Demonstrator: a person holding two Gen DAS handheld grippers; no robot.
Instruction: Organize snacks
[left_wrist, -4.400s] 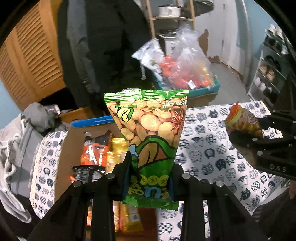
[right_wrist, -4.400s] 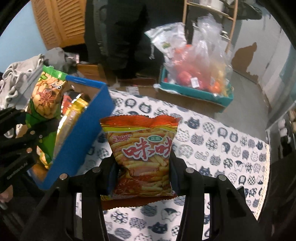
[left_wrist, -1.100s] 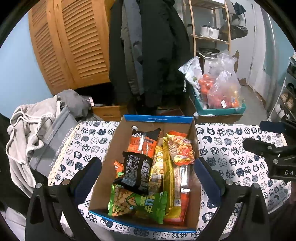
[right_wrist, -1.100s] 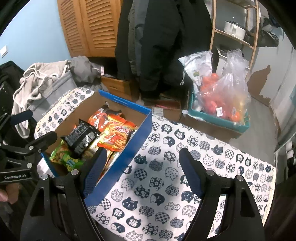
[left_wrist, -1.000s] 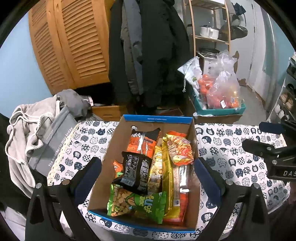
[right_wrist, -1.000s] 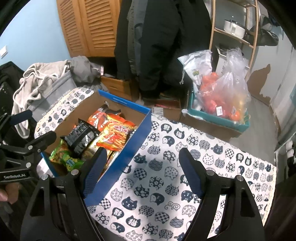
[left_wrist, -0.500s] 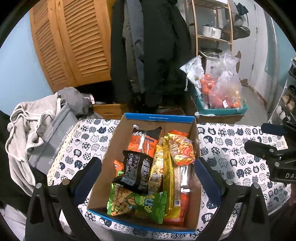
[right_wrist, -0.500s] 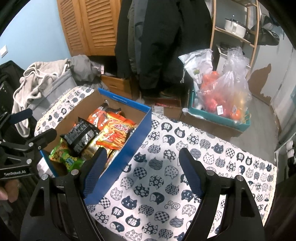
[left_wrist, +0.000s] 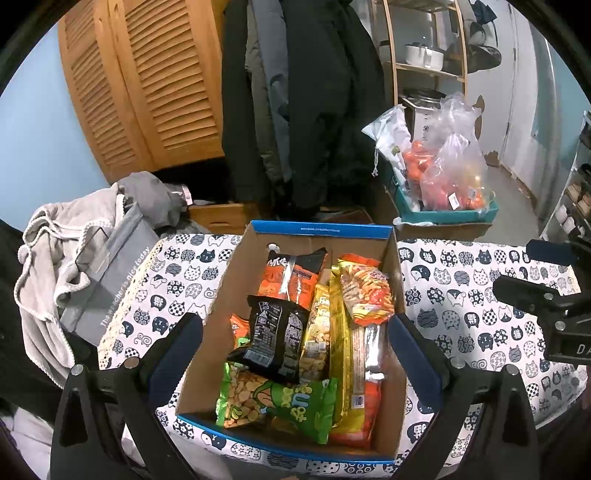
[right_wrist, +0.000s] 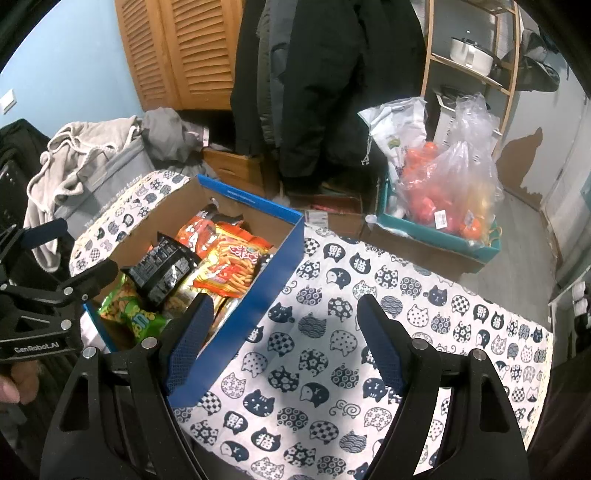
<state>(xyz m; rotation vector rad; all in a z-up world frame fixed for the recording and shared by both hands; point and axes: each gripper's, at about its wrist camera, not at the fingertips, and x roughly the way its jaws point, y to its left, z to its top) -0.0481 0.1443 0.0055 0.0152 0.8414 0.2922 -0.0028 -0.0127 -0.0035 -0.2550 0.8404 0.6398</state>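
surface: cat-print tablecloth (right_wrist: 332, 354) | on it: snack box (right_wrist: 269, 288), grey bag (left_wrist: 107, 291)

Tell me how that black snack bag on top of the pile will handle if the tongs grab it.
The black snack bag looks puffed and creased, so probably light and floppy, likely to crumple under a pinch. Its glossy film may slip. It rests tilted on other packets in the cardboard box, so lifting it could shift them.

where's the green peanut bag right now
In the left wrist view the green peanut bag lies in the cardboard box at its near end, partly under the black snack pack.
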